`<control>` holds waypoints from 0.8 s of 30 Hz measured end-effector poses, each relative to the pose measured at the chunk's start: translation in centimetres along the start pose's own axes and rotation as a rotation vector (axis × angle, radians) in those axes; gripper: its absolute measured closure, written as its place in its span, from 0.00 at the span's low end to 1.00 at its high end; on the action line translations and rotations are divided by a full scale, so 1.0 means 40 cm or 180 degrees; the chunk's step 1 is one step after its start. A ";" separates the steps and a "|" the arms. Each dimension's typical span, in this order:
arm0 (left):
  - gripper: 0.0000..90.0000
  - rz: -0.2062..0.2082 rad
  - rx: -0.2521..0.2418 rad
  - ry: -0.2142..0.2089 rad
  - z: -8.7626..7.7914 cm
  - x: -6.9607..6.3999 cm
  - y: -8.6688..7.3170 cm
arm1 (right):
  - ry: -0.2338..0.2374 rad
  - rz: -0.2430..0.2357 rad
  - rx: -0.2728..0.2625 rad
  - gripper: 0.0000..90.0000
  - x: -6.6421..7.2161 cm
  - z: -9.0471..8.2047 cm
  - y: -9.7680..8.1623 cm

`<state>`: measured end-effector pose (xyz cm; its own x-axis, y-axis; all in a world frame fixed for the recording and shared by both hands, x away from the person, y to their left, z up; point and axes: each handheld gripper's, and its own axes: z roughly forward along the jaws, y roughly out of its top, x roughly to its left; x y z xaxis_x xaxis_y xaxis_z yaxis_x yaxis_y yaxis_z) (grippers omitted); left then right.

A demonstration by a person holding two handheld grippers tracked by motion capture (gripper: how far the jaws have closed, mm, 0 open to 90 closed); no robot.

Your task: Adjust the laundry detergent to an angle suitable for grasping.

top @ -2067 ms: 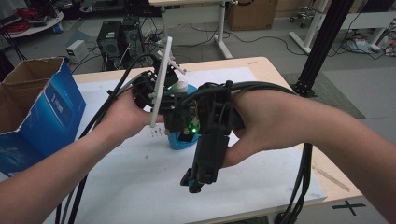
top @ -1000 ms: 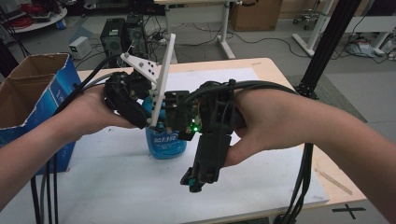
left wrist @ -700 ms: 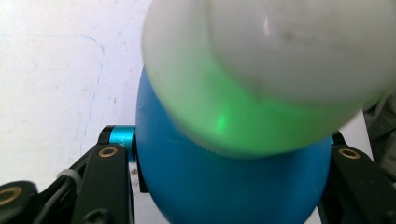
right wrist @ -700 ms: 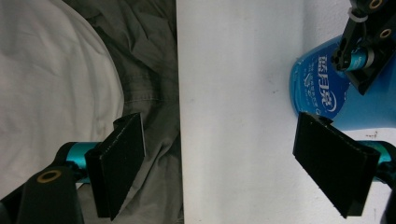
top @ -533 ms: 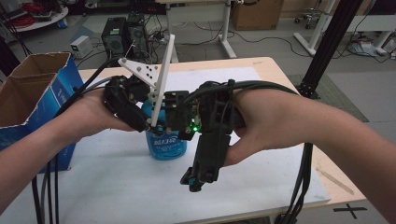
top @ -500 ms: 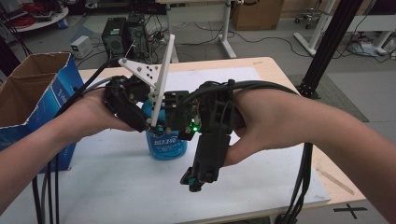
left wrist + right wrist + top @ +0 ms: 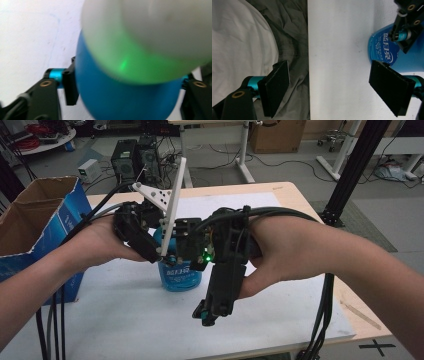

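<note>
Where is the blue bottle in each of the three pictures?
High view: the blue bottle stands on the white sheet mid-table, under both grippers.
Left gripper view: it sits between the left gripper's jaws, white cap toward the camera.
Right gripper view: it is at the right edge, beside the open right gripper.
Shared landmark: the white sheet under the bottle.

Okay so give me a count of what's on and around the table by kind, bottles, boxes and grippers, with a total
Blue bottle: 1, standing on the table between the two grippers
Cardboard box: 1, open, at the table's left edge
Grippers: 2, left gripper around the bottle's body, right gripper open with nothing between its jaws
Total: 4
</note>
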<state>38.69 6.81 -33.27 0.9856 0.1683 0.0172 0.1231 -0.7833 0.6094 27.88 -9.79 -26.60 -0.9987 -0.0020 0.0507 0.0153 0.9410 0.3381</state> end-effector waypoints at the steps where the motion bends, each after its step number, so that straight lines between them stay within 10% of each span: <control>1: 0.31 -0.0036 0.0017 0.0023 -0.006 -0.001 -0.003 | 0.0002 0.0002 -0.0005 0.18 0.000 0.000 0.001; 10: 0.23 -0.0359 0.0265 0.0454 -0.086 -0.010 -0.051 | 0.0000 -0.0037 -0.0027 0.18 -0.002 -0.002 0.001; 24: 0.23 -0.1215 0.0683 0.1333 -0.106 0.054 -0.121 | -0.0019 -0.0074 -0.0042 0.18 -0.002 -0.001 0.015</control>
<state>39.72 13.50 -32.82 0.7431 0.6483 0.1661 0.5225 -0.7171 0.4613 27.96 -9.24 -26.37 -0.9991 -0.0216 0.0370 -0.0072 0.9362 0.3514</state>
